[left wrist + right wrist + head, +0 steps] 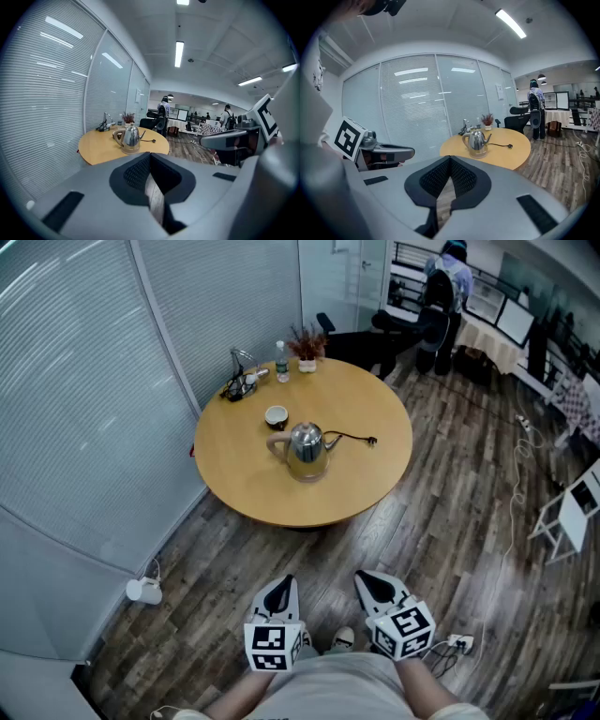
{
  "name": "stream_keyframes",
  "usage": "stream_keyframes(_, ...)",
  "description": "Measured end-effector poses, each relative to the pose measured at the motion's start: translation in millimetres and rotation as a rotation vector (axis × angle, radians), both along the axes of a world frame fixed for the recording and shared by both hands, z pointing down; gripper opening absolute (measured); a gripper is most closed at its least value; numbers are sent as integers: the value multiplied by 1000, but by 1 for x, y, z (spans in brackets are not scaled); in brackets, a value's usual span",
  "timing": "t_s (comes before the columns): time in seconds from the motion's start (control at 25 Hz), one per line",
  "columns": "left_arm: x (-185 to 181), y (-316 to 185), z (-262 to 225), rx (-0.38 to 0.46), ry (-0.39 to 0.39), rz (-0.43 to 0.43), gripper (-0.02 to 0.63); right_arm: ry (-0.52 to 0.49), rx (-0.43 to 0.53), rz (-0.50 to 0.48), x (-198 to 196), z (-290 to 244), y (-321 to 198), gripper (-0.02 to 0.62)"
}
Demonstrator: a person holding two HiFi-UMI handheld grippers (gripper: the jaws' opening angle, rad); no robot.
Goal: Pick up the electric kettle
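A shiny steel electric kettle [306, 450] stands on its base near the middle of a round wooden table [366, 484], its handle to the left and its unplugged cord [352, 437] trailing right. Both grippers are held low over the floor, well short of the table. My left gripper [284, 583] is shut with nothing in it, and my right gripper [364, 577] beside it is also shut and empty. The left gripper view has the kettle [131, 138] far beyond the closed jaws [150, 154]. In the right gripper view the kettle [476, 140] is likewise distant past the jaws [450, 158].
On the table behind the kettle are a small cup [276, 415], a water bottle [282, 362], a potted plant [307, 348] and a dark gadget [240, 381]. Glass walls with blinds run along the left. A person [448, 287] stands by desks behind, near a black chair [361, 338]. A power strip [457, 643] lies by my feet.
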State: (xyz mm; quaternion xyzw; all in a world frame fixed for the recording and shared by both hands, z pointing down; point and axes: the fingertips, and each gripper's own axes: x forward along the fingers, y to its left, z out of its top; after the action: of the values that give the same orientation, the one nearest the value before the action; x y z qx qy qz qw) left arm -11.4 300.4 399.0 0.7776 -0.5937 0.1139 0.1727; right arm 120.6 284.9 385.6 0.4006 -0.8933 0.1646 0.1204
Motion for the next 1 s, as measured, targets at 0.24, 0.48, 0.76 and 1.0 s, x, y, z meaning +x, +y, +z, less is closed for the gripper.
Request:
stream_keyframes(0.24,0,-1,-2,3,3,5,3,3,1,-1,-1,2,0,31)
stream_keyframes(0.48,0,2,-3,8,6,8,3,-2,7,5,-2,0,1,31)
stream_keyframes(0.76,-10,4,-3,13,10,13,3,-39,40,27,-9,-9,2,32)
stream_keyframes(1.0,-26,3,-7,21,17,28,3,-30,40,50,-21,-8,5,32)
